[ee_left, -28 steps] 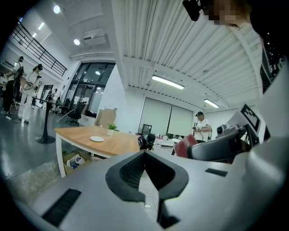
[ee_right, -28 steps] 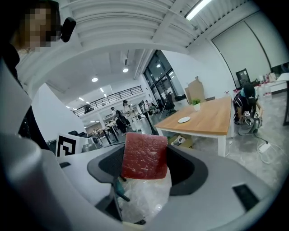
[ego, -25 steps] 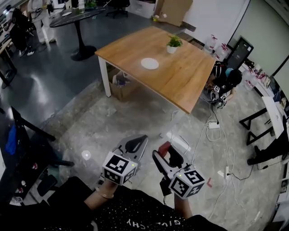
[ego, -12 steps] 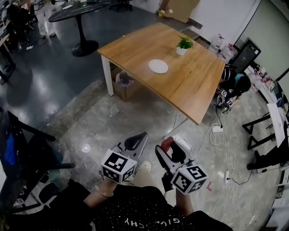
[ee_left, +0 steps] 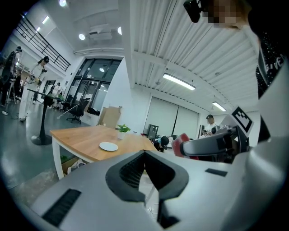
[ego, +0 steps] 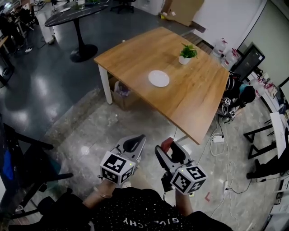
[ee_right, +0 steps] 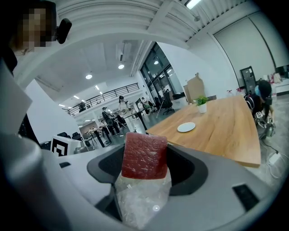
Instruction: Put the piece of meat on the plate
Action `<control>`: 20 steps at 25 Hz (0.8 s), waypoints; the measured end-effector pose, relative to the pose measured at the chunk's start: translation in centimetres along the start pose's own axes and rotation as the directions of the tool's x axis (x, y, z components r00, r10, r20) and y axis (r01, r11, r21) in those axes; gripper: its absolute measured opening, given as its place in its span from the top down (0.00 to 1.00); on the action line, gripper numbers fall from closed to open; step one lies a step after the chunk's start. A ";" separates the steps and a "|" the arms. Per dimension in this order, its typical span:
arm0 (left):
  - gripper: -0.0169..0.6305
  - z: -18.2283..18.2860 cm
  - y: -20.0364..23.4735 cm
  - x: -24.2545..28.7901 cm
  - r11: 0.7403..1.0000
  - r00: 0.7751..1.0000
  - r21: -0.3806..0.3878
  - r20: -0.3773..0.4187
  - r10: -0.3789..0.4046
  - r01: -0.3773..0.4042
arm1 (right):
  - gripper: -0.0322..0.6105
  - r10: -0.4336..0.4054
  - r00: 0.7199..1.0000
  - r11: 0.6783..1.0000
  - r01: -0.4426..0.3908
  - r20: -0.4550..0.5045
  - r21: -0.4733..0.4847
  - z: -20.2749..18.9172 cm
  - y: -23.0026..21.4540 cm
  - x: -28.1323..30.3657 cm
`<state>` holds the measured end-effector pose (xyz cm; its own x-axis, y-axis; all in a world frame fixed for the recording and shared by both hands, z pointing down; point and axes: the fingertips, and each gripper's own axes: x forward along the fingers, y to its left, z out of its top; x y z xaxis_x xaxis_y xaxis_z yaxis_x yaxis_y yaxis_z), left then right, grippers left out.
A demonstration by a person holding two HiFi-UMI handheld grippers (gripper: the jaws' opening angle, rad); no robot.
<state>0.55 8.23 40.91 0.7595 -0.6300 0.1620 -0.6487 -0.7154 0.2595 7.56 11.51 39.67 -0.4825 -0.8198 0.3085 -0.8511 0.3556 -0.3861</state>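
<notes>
A flat dark-red piece of meat stands upright between the jaws of my right gripper, which is shut on it; its red edge shows at the tip of that gripper in the head view. My left gripper is shut with nothing in it, held beside the right one over the floor. A small white plate lies near the middle of the wooden table, well ahead of both grippers. The plate also shows in the right gripper view, and as a small white plate in the left gripper view.
A small potted plant stands on the table behind the plate. A cardboard box sits under the table's left end. Cables and a power strip lie on the floor at right. A round dark table stands far left.
The table and plate have come closer and shifted slightly right in the head view. Both grippers keep their places relative to each other, the meat still held.
</notes>
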 end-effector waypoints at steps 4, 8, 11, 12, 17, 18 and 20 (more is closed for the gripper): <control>0.96 1.9 3.6 4.9 1.000 1.000 -0.001 -0.013 0.003 -0.003 | 0.49 0.004 1.000 1.000 -0.004 -0.010 0.001 3.2 -3.0 4.4; 0.96 4.1 6.8 9.9 1.000 1.000 0.009 -0.017 -0.002 0.002 | 0.49 0.004 1.000 1.000 -0.004 -0.008 0.011 6.5 -6.2 8.5; 0.96 5.4 9.4 13.4 1.000 1.000 0.017 -0.019 0.001 -0.001 | 0.49 0.000 1.000 1.000 0.000 -0.005 0.010 8.7 -8.5 11.6; 0.96 5.8 10.1 14.4 1.000 1.000 0.016 -0.019 0.004 -0.004 | 0.49 0.001 1.000 1.000 -0.001 -0.009 0.008 9.3 -9.3 12.5; 0.96 7.1 13.3 18.3 1.000 1.000 0.016 -0.020 0.014 -0.013 | 0.49 -0.005 1.000 1.000 0.006 -0.018 0.007 11.7 -12.5 16.5; 0.96 7.3 13.9 18.9 1.000 1.000 0.014 -0.023 0.015 -0.015 | 0.49 -0.008 1.000 1.000 0.008 -0.025 0.010 11.9 -12.9 17.2; 0.96 7.3 14.9 20.0 1.000 0.999 0.009 -0.032 0.016 -0.016 | 0.49 -0.011 0.999 1.000 0.011 -0.037 0.017 12.2 -13.8 18.5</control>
<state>5.67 -17.26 41.03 0.7499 -0.6317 0.1966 -0.6613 -0.7079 0.2479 12.91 -14.04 40.06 -0.4807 -0.8065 0.3441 -0.8529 0.3390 -0.3971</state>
